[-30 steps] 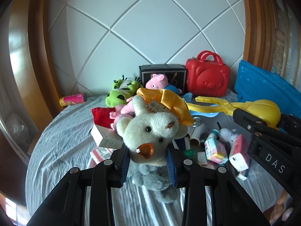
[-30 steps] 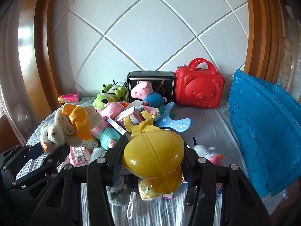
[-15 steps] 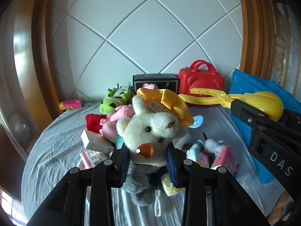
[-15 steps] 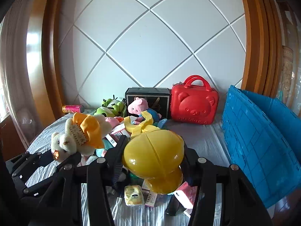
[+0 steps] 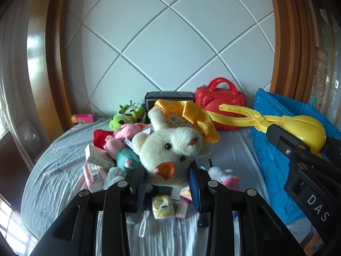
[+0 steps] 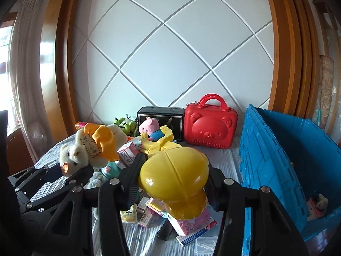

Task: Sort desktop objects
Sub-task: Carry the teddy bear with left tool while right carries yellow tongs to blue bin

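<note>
Both grippers have risen above the pile and swung toward the blue crate [image 6: 275, 160] since the earlier frames, each carrying its load along. Left gripper [image 5: 168, 180]: jaws clamped on the neck of a cream plush duck [image 5: 170, 147] with an orange beak and yellow bonnet; the toy hangs clear of the striped tablecloth [image 5: 59, 170]. Right gripper [image 6: 172, 183]: jaws part-way apart and pressed on the yellow dome of a plastic snowball-maker clamp [image 6: 173, 175], whose long handles point forward, away from the camera. Blue crate: stands open just right of the pile, with a small cream plush [image 6: 321, 201] and a pinkish item in its far corner, so sorting has begun. Most of the task appears to remain: green frog plushes [image 5: 127, 115], pink pig plushes [image 5: 125, 130], small boxes and packets [image 5: 98, 164], a tissue pack [image 5: 163, 207], a pink can [image 5: 83, 118], a black box [image 6: 161, 117] and a red bear-face case [image 6: 211, 125] lie on the table.
</note>
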`<state>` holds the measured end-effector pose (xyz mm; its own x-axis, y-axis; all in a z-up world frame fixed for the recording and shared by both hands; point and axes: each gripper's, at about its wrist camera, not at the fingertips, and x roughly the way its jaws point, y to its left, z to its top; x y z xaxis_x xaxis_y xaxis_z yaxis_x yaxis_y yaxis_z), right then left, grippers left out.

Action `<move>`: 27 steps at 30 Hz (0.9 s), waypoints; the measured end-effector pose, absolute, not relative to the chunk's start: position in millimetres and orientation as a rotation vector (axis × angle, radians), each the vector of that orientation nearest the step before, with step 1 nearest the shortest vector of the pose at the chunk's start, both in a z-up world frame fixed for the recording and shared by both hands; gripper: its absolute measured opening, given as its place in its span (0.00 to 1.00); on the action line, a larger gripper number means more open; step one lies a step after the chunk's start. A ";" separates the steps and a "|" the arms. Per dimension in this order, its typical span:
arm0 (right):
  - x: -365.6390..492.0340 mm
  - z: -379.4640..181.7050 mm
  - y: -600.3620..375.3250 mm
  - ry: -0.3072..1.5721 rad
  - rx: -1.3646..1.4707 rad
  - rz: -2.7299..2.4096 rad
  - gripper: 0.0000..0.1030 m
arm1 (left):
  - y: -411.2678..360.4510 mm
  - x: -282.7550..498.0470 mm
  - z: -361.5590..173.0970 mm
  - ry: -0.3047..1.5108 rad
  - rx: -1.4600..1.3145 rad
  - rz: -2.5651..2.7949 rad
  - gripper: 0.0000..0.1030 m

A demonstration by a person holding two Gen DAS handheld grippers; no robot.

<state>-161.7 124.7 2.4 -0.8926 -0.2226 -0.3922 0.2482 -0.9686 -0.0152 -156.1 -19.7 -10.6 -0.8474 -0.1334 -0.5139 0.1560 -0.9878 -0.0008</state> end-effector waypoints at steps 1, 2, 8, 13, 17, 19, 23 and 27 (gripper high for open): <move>-160.2 3.9 129.9 0.086 0.577 -2.853 0.49 | -15.7 -156.0 -8.7 0.058 0.799 -2.893 0.33; -158.8 5.4 134.8 0.084 0.577 -2.866 0.49 | -11.9 -155.8 -6.8 0.054 0.801 -2.903 0.33; -151.6 16.0 169.3 0.051 0.548 -2.927 0.49 | 19.0 -160.5 6.0 0.018 0.778 -2.952 0.33; -146.2 31.3 215.7 0.011 0.483 -2.986 0.49 | 63.0 -165.2 21.8 -0.007 0.723 -3.001 0.33; -144.7 43.7 267.5 0.005 0.441 -3.028 0.49 | 111.7 -172.4 36.2 0.006 0.665 -3.039 0.33; -143.8 49.2 295.5 0.019 0.422 -3.046 0.49 | 142.0 -177.0 41.3 0.014 0.633 -3.062 0.33; -142.4 56.4 354.2 0.034 0.410 -3.075 0.50 | 209.5 -186.7 46.2 0.001 0.632 -3.105 0.33; -144.5 56.3 415.4 0.028 0.393 -3.115 0.50 | 267.6 -189.9 45.2 -0.010 0.601 -3.129 0.33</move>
